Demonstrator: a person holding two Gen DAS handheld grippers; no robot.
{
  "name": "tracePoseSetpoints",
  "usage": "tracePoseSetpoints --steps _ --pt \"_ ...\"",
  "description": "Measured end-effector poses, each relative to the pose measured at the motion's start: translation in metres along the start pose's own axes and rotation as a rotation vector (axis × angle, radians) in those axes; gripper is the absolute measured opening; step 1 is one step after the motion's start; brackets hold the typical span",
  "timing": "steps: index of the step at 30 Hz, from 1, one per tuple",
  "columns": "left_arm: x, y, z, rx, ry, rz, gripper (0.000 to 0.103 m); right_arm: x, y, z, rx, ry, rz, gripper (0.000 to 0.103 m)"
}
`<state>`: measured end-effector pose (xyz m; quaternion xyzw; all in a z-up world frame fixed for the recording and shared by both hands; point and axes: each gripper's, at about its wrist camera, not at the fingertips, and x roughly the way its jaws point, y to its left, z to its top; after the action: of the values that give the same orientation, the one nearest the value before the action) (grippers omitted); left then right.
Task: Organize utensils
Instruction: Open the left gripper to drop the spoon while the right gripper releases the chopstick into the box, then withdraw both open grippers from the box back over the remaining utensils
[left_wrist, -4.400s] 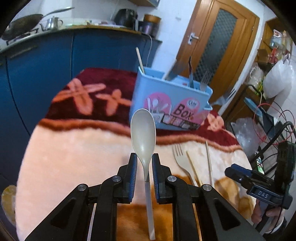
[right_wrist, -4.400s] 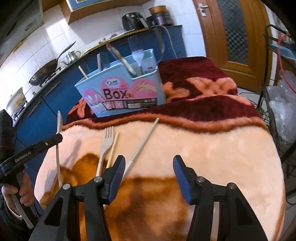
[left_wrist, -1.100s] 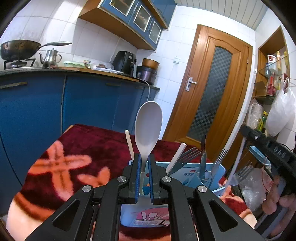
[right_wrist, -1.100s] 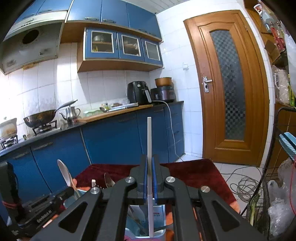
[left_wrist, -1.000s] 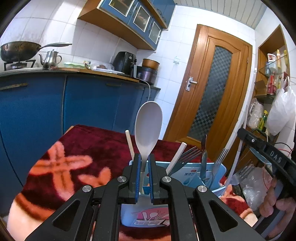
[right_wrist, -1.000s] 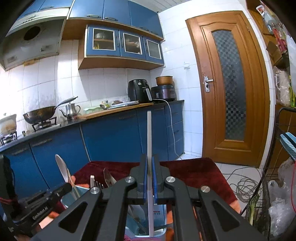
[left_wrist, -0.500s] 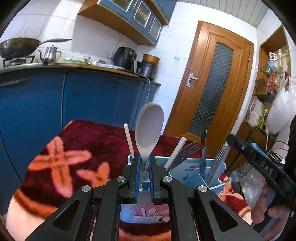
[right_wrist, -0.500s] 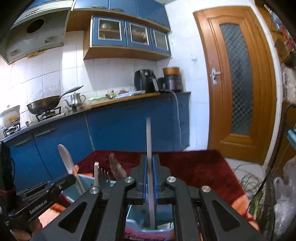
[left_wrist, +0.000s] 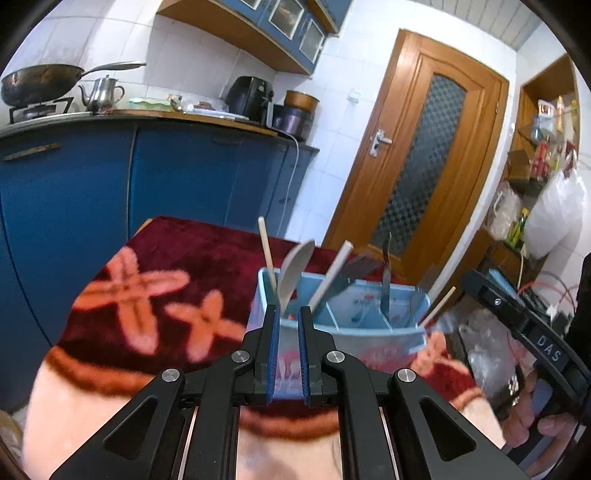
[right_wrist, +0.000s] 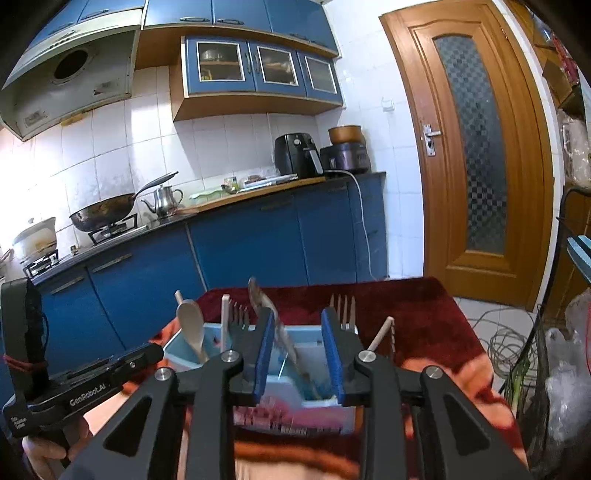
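A pale spoon (left_wrist: 293, 271) leans in the blue box (left_wrist: 343, 328), just beyond the slightly parted, empty left gripper (left_wrist: 288, 349). The right gripper (right_wrist: 298, 354) hangs open and empty above forks (right_wrist: 343, 308).

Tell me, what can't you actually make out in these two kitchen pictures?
- Utensil box front label: left wrist view, blurred and behind the left gripper.
- Same label, right wrist view: smeared, half covered by the right gripper.
- Box bottom, where the spoon and fork ends rest: hidden by its walls.
- Tabletop nearest the cameras: blocked by gripper bodies.
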<state>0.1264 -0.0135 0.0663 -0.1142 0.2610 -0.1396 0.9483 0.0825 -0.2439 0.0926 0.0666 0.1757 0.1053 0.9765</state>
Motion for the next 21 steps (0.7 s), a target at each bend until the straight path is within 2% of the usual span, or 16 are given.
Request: tracePoseSetpoints --steps 4,12,21 --pt "-0.014 -0.004 -0.008 0.039 0.047 0.034 0.01 -0.015 0.003 -0.01 -0.001 0.053 -0.003 0.031" --pt "-0.041 -0.002 -0.026 0.062 0.12 0.039 0.01 -0.027 0.013 -0.039 -0.018 0.241 0.013 0.031" --pt "-0.06 0.002 -0.051 0.086 0.177 0.035 0.01 -0.022 0.022 -0.079 -0.03 0.457 0.012 0.031"
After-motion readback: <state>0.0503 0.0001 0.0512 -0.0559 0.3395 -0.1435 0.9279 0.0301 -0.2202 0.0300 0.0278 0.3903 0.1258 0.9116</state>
